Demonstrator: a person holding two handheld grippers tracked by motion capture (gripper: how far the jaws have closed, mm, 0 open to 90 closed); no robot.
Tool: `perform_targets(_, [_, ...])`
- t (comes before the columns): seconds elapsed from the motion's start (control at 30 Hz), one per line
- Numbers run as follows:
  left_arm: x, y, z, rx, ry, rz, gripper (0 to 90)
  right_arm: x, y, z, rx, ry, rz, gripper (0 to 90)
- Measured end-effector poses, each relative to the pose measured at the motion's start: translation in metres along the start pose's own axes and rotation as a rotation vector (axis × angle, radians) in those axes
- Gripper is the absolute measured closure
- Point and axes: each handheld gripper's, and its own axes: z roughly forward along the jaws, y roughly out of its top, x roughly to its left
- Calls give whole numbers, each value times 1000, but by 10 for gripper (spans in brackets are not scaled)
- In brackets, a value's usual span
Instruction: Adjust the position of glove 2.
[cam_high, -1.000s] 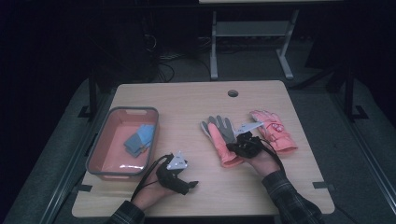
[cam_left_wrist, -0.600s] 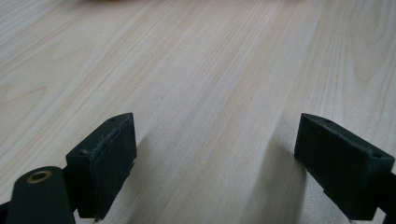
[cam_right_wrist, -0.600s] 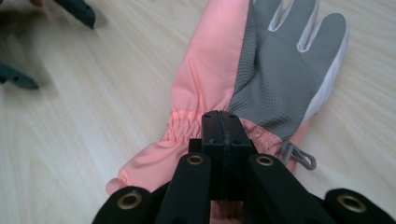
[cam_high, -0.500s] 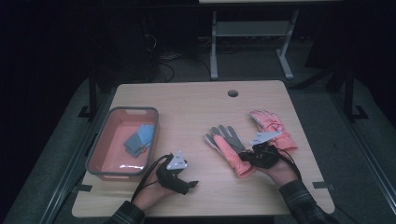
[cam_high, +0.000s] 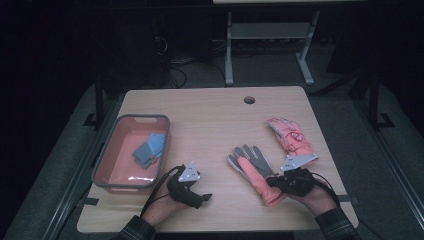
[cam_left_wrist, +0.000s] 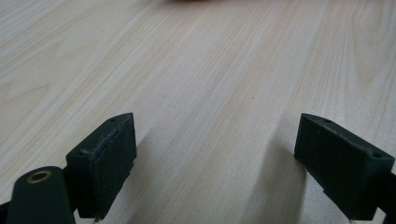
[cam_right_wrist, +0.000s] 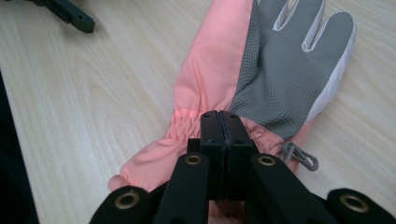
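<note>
A: From the high view, what lies on the table (cam_high: 210, 115)?

B: A grey-rimmed pink bin (cam_high: 131, 150) sits at the left with a folded blue cloth (cam_high: 149, 150) inside it. Right of centre lies a pink glove with a grey palm (cam_high: 255, 170), palm up, fingers pointing away from the person. A second pink glove (cam_high: 290, 136) lies farther back and to the right, apart from the first.

A: And the grippers there?

B: The left gripper (cam_high: 202, 198) rests low on the table in front of the bin, pointing right, touching neither glove. The right gripper (cam_high: 272, 182) is at the cuff end of the palm-up glove, near the table's front edge.

A: What does the left gripper view add?

B: Its two black jaws stand wide apart over bare wood, with nothing between them.

A: And the right gripper view?

B: Here the right gripper (cam_right_wrist: 220, 122) has its jaws pressed tight together, and they pinch the gathered cuff of the palm-up glove (cam_right_wrist: 261, 70). The glove stretches away from the jaws, flat on the table, the grey textured palm on the right and the pink fabric on the left. A small grey clip (cam_right_wrist: 299, 156) hangs at the cuff beside the jaws. The tip of the left gripper (cam_right_wrist: 70, 16) shows far off in the top left corner.
</note>
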Motion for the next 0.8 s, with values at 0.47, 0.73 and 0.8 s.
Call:
perform_targets(0.47, [0,0,0,1,0,-3,122,-27,24,-15,-52,-106,120,701])
perform_targets(0.73, [0,0,0,3,-3,-2,122,-63,36,-26,-99,-231,187,605])
perform_targets(0.8, [0,0,0,3,-3,-2,122,-68,36,-26,-102,-246,182,597])
